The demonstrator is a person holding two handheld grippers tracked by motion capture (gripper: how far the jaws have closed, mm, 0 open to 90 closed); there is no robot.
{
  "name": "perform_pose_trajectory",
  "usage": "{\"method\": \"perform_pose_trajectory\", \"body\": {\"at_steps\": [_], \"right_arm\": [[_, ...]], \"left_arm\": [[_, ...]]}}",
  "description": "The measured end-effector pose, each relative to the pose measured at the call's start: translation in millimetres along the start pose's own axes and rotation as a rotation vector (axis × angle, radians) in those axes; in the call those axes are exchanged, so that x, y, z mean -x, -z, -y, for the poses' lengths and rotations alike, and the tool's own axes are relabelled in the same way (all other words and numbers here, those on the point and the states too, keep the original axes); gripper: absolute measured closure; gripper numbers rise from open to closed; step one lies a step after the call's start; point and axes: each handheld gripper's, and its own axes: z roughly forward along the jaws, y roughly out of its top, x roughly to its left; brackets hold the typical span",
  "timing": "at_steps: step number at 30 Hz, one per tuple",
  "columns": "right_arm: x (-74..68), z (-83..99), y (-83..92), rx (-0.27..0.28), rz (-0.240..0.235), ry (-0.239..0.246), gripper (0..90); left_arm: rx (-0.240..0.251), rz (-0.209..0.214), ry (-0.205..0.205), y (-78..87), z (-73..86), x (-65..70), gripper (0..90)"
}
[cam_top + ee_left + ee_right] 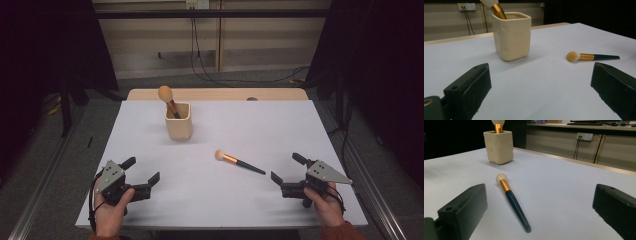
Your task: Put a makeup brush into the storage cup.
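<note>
A makeup brush (239, 161) with a tan head, gold ferrule and dark handle lies flat on the white table (280, 125), right of centre. A cream square cup (179, 121) stands behind it with another brush (168, 99) leaning inside, head up. My left gripper (142, 173) rests open near the front left, empty. My right gripper (286, 168) is open at the front right, just beyond the lying brush's handle tip. The left gripper view has the cup (511, 35) ahead and the lying brush (591, 56) to the right. In the right gripper view the brush (512, 202) lies between the jaws, cup (498, 146) behind.
The table's wooden far edge (217, 94) borders a grey floor with cables (240, 77). Dark stands flank both sides. A metal rail (40, 200) runs along the floor on the left. Bare white table surface spreads around the cup and brush.
</note>
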Motion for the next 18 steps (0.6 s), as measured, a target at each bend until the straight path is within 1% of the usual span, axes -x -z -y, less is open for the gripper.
{"method": "perform_pose_trajectory", "body": {"at_steps": [3, 7, 8, 9, 11, 15, 18], "right_arm": [[-0.2, -0.1, 0.3, 0.001, -0.002, -0.002, 0.0], [0.5, 0.0, 0.5, 0.004, -0.004, -0.007, 0.0], [0.6, 0.0, 0.5, 0.003, -0.007, -0.003, 0.0], [0.7, 0.0, 0.5, 0.004, -0.006, -0.005, 0.0], [1.0, -0.7, 0.4, 0.008, -0.004, -0.007, 0.0], [1.4, -3.5, -0.1, 0.019, -0.004, -0.003, 0.0], [1.8, -4.9, -1.9, 0.026, -0.005, -0.001, 0.0]], "left_arm": [[-0.001, -0.005, 0.014, 2.0, 4.4, -1.1, 2.9], [-0.015, -0.031, -0.005, 3.1, 6.3, -4.1, 3.0], [-0.006, -0.034, 0.005, 3.4, 6.5, -4.1, 3.0], [-0.006, -0.032, 0.002, 4.0, 6.5, -5.1, 3.0], [-0.009, -0.034, 0.011, 3.4, 7.3, -5.1, 3.0], [-0.017, -0.021, 0.008, 2.3, 9.4, -4.3, 2.9], [-0.023, -0.019, -0.004, 1.7, 9.7, -4.1, 2.9]]}}
